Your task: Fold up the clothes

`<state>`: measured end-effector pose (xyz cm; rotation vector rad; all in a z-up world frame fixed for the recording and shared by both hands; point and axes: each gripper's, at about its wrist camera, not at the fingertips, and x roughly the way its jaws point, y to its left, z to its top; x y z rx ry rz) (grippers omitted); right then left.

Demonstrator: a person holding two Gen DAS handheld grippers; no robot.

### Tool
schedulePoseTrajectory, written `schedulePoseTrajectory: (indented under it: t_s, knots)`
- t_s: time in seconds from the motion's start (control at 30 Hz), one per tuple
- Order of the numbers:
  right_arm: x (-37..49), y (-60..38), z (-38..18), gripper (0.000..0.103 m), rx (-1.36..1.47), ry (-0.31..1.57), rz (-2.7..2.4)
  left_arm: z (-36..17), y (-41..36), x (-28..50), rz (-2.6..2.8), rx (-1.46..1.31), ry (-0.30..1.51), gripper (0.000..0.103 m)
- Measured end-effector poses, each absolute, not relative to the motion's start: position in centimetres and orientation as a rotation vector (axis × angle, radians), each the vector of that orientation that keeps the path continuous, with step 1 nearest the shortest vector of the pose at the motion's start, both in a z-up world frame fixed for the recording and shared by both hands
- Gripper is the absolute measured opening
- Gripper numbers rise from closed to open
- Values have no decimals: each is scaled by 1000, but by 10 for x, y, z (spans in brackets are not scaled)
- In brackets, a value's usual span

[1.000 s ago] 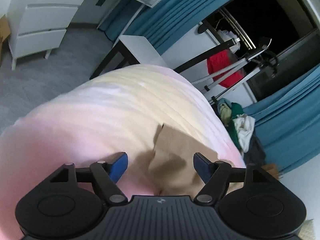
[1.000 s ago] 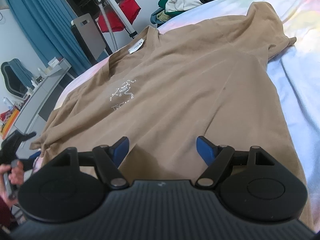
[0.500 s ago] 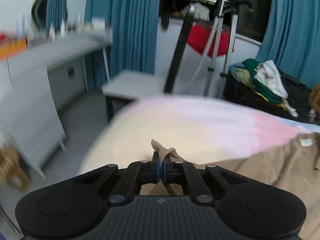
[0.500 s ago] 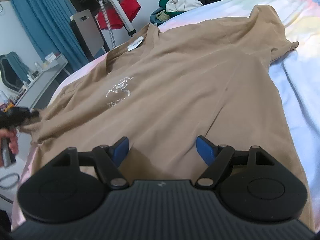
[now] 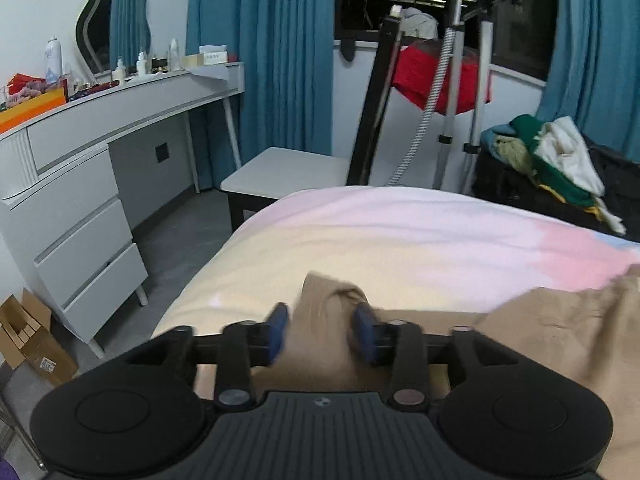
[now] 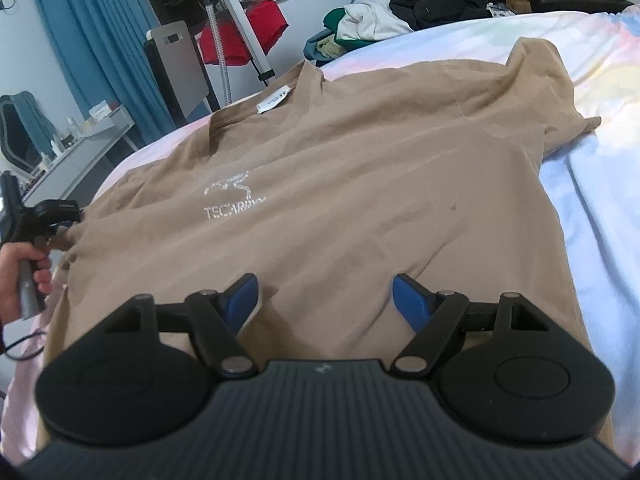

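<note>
A tan T-shirt (image 6: 360, 184) with a white logo lies face up and spread on the pastel bedsheet (image 6: 600, 200). My right gripper (image 6: 324, 296) hovers open over its lower part, fingers wide apart and holding nothing. In the left wrist view, my left gripper (image 5: 322, 330) is open, and the bunched tan sleeve (image 5: 332, 300) lies loose between its blue fingers. The right wrist view also shows the left gripper (image 6: 60, 210) at the shirt's left sleeve, held by a hand (image 6: 16, 276).
Left of the bed (image 5: 400, 232) stand a grey dresser (image 5: 80, 184) and a white stool (image 5: 280, 172). A steamer stand (image 5: 448, 80) and a clothes pile (image 5: 552, 152) are beyond the bed. A cardboard box (image 5: 28, 336) lies on the floor.
The left gripper shut on the sleeve and swung up to level, then opened again, so the sleeve now lies loose between its fingers. The right gripper has barely moved.
</note>
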<state>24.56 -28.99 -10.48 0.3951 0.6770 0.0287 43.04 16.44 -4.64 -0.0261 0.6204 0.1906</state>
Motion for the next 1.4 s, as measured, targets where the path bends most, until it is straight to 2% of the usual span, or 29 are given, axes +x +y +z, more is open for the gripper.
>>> schedulePoseTrajectory:
  t_s: [0.03, 0.1, 0.23, 0.3, 0.47, 0.67, 0.77, 0.87, 1.07, 1.2, 1.4]
  knots:
    - [245, -290, -103, 77, 396, 672, 30, -42, 164, 422, 184, -27, 615, 50]
    - [244, -291, -100, 77, 399, 662, 31, -33, 161, 402, 170, -28, 604, 63]
    - [237, -292, -87, 77, 373, 620, 24, -1, 125, 325, 128, 16, 544, 72]
    - [234, -294, -81, 77, 368, 598, 27, 13, 101, 286, 120, 22, 518, 80]
    - [218, -308, -64, 76, 392, 539, 32, 25, 56, 194, 14, -100, 542, 84]
    - [204, -353, -56, 77, 560, 515, -5, -2, 22, 132, -74, -134, 573, 92]
    - [207, -381, -58, 77, 686, 509, -49, -16, 15, 127, -99, -99, 606, 93]
    - [224, -411, -70, 77, 819, 523, -121, -24, 16, 125, -116, -121, 585, 102]
    - [272, -461, -127, 77, 989, 588, -231, -30, 31, 150, -139, -235, 609, 102]
    - [302, -477, -154, 77, 1019, 467, -221, -35, 35, 161, -148, -262, 619, 102]
    - [347, -492, -163, 77, 928, 300, -162, -46, 39, 177, -136, -280, 645, 103]
